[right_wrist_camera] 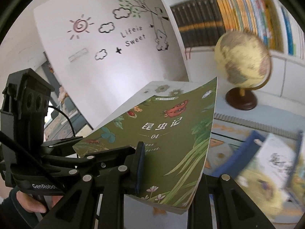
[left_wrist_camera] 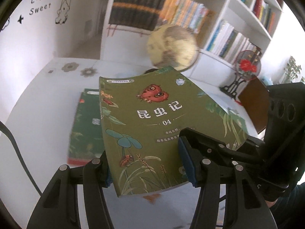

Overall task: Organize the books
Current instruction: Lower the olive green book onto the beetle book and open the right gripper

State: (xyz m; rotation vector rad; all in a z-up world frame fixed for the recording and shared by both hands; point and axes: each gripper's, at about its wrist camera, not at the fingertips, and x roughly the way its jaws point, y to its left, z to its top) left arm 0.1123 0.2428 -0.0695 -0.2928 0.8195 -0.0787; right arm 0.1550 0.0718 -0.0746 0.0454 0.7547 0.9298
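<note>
Left gripper (left_wrist_camera: 146, 164) and right gripper (right_wrist_camera: 169, 173) both clamp a green insect book (left_wrist_camera: 152, 126), raised above a white table (left_wrist_camera: 47, 87) near a globe (left_wrist_camera: 172, 47).

Two close wrist views, sharing green book (left_wrist_camera: 152, 126), globe (right_wrist_camera: 242, 63)

I see a yellowish globe (right_wrist_camera: 243, 62) on a dark round base, blurred. Behind it, wall stickers (right_wrist_camera: 133, 36) read "Life is Sweet". A red fan ornament (left_wrist_camera: 247, 66) stands on a black stand.
</note>
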